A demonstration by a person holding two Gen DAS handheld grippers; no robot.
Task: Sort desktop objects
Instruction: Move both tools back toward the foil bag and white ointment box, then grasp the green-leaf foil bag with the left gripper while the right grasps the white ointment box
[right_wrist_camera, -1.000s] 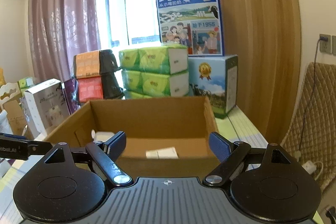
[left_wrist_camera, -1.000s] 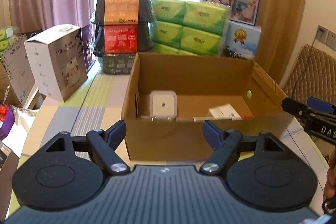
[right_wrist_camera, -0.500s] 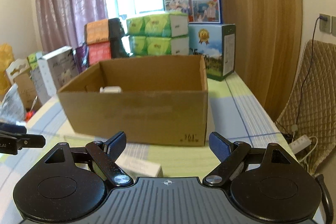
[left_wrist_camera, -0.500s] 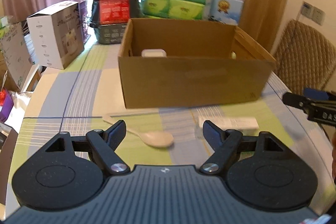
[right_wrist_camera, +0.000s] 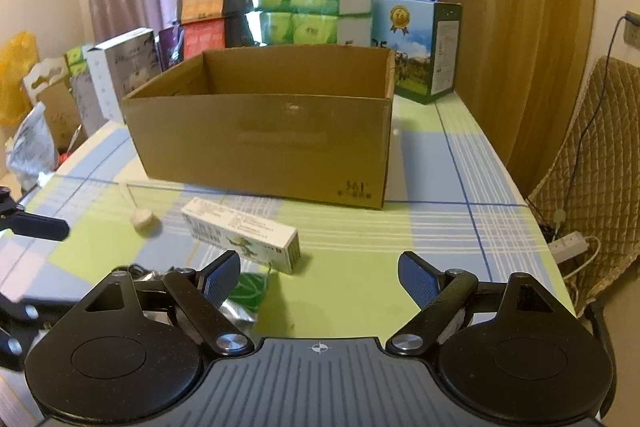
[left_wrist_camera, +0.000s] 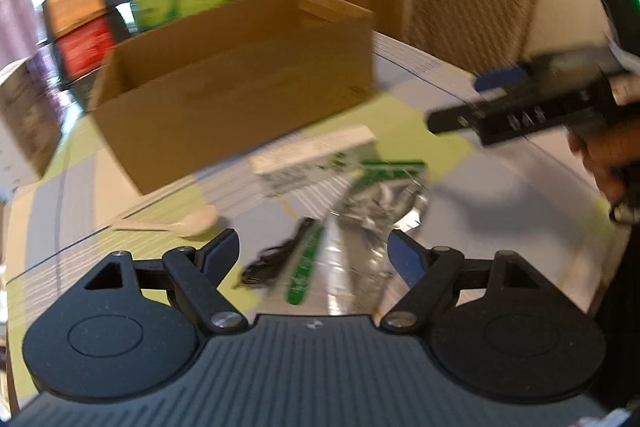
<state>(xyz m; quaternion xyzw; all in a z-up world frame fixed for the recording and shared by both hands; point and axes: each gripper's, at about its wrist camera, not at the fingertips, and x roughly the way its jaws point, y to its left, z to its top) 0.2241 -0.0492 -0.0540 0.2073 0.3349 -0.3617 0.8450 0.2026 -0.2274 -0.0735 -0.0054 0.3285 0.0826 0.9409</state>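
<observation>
Cardboard box sits open-topped in the middle of the right wrist frame, on a desk covered in a green, blue and white plaid cloth. In the left wrist frame the same box shows up in the upper left, pretty blurry.

Loose stuff lies on the desk in front of the box. A long white carton with green print is lying flat just below centre in the right wrist frame, apart from the box. To its left there's a pale plastic spoon, bowl end closest to the camera. Lower left, partly hidden behind the right gripper's left finger, is a silvery foil packet with a green header.

From the left wrist view the foil packet is dead centre, just beyond the fingertips, with the white carton above it and the spoon off to the left. A small tangle of black cord lies right beside the packet's lower left edge.

Left gripper has its fingers spread wide with nothing between them. Right gripper is the same deal, wide open and holding nothing. The right gripper also pokes in at the right of the left wrist frame, with a hand wrapped round its handle.

Behind the box: green tissue packs stacked by the window.
</observation>
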